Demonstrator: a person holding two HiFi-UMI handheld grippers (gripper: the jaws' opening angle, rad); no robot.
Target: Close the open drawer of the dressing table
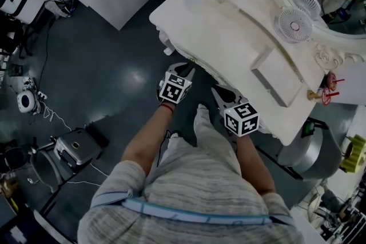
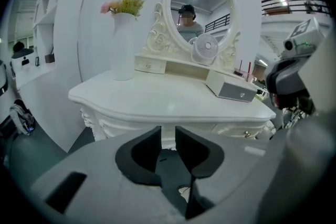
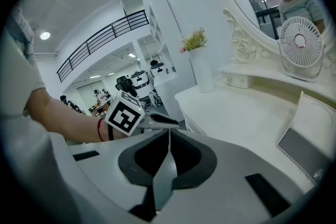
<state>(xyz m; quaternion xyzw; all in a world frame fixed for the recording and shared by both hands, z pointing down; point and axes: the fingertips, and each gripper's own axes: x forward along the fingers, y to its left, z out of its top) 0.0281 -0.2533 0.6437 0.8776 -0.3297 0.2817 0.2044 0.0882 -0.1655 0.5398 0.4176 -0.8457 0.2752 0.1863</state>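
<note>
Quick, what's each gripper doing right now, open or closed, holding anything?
Left gripper: open partway, nothing between the jaws.
Right gripper: closed, empty.

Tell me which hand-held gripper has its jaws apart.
The left hand-held gripper: an empty gap shows between its jaws. On the right hand-held gripper they meet.

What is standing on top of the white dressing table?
On the table: a white vase with flowers, a small round fan before the mirror, and a flat box. What lies behind the fan and the box is covered.
</note>
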